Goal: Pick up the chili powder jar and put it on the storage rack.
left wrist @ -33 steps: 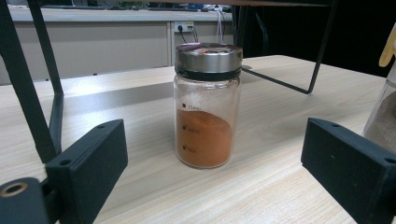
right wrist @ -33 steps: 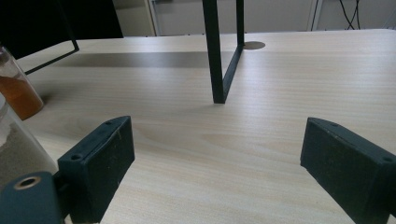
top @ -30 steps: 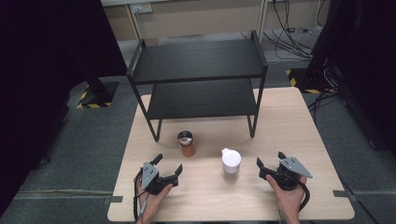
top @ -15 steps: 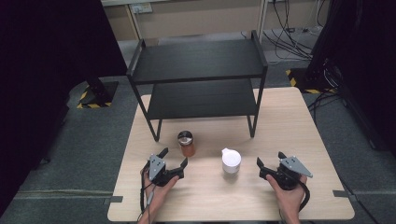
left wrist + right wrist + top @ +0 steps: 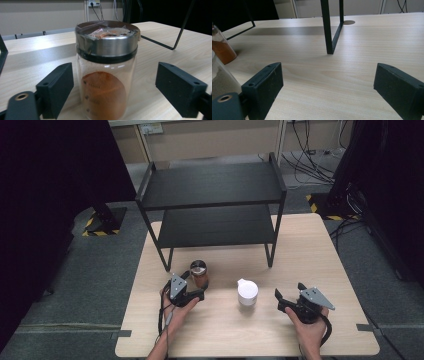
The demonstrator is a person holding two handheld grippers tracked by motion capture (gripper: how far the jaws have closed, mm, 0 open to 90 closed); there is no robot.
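Note:
A glass spice jar (image 5: 199, 272) with a steel lid and orange powder stands upright on the table, just in front of the black rack. My left gripper (image 5: 196, 285) has its jaws either side of the spice jar (image 5: 107, 75). The jaws have just been closing, and in the left gripper view a gap still shows on both sides of the glass. A white-lidded jar (image 5: 247, 292) stands to the right of it. My right gripper (image 5: 290, 292) rests further right, open (image 5: 327, 85), with bare tabletop between its jaws.
A black two-level rack (image 5: 210, 185) takes up the back half of the wooden table (image 5: 310, 250); one of its legs (image 5: 328, 30) stands ahead of the right gripper. The white-lidded jar (image 5: 219, 77) and the spice jar (image 5: 222, 50) show at that view's left edge.
The left hand has moved forward and right to the spice jar, so its jaws now flank it, and they stand narrower than before. The right hand has kept still.

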